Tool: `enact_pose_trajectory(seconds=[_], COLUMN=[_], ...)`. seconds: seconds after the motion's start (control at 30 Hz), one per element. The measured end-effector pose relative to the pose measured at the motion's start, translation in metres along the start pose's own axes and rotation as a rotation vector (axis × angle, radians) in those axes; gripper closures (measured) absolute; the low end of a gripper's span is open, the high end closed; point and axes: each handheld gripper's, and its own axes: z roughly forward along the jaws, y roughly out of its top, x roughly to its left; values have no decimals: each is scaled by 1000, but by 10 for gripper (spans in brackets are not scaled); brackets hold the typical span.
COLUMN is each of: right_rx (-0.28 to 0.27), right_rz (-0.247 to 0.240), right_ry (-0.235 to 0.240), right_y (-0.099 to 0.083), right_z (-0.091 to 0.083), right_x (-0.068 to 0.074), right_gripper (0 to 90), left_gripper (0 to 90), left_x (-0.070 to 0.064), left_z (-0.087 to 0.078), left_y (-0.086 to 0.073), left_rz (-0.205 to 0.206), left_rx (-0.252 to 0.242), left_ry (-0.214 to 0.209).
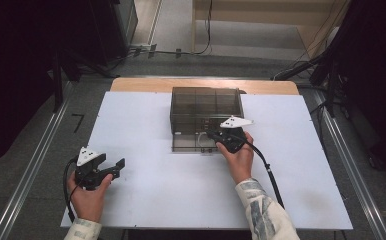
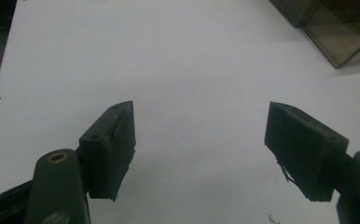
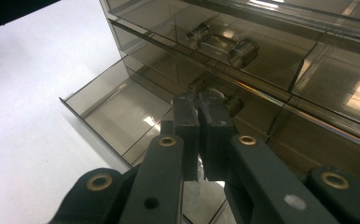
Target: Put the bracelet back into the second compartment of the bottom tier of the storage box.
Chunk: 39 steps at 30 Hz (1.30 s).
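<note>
The right claw (image 3: 198, 105) has its two black jaws pressed together at the front of the smoky transparent plastic drawer cabinet (image 1: 206, 107), pinched on or just at the small clear handle (image 3: 205, 84) of a drawer; the handle is mostly hidden behind the jaw tips, so how firm the hold is cannot be told. That cabinet sits at the far middle of the white tabletop (image 1: 146, 200). Just to the side of the claw, the lower shallow tinted drawer (image 3: 110, 105) stands pulled out of the cabinet front and looks bare inside. One row up in the cabinet, a second clear handle (image 3: 222, 45) is untouched.

Judging from this, the step in hand is sliding a drawer by its handle. To do it well, the pull or push should run straight along the drawer's rails, square to the cabinet front, with the wrist kept level so the thin handle does not slip from the jaws. A slow, even motion suits, since the light cabinet could skid on the smooth tabletop.

The left claw (image 1: 112, 167) hovers near the tabletop's front left, well apart from the cabinet, jaws spread wide and holding nothing; it could brace the cabinet if it shifts.
</note>
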Motion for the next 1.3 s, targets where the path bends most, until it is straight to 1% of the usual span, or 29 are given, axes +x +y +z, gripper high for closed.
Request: enact_pose_trajectory(seconds=[0.03, 0.17, 0.27, 0.33, 0.4, 0.5, 0.53, 0.67, 0.87, 1.0, 1.07, 1.17, 1.23, 1.3], right_rx=[0, 13, 23, 32, 37, 45, 44, 45, 54, 56, 60, 58, 62, 67], right_rz=[2, -2, -3, 4, 0, -2, -1, 7, 14, 11, 20, 9, 13, 8], right_ry=[2, -4, -6, 3, -2, 6, 8, 7, 6, -5, -5, -11, -10, -17], right_y=[0, -1, -1, -2, -2, -2, -2, -2, -2, -2, -3, -3, -3, -3], right_z=[0, -1, -1, 0, 0, -1, -1, -1, -1, -1, 0, 0, 0, 0], right_x=[0, -1, -1, 0, 0, 1, 1, 2, 3, 4, 5, 5, 5, 5], right_gripper=[806, 795, 734, 683, 667, 650, 634, 523, 453, 363, 346, 333, 328, 305], left_gripper=[250, 252, 252, 252, 252, 253, 253, 253, 253, 253, 253, 253, 253, 253], left_x=[0, 0, 0, 0, 0, 0, 0, 0, 0, 0, 0, 0, 0, 0], left_z=[0, 0, 0, 0, 0, 0, 0, 0, 0, 0, 0, 0, 0, 0], left_y=[0, 0, 0, 0, 0, 0, 0, 0, 0, 0, 0, 0, 0, 0], left_rz=[0, -2, -2, -2, -2, -3, -2, -1, 0, 0, -1, 0, 0, 0], left_rx=[0, -2, -3, -3, -2, -4, -4, -3, -3, -2, -2, -2, -2, -1], left_ry=[0, 1, 1, 1, 0, 1, 1, 3, 3, 3, 3, 3, 3, 3])
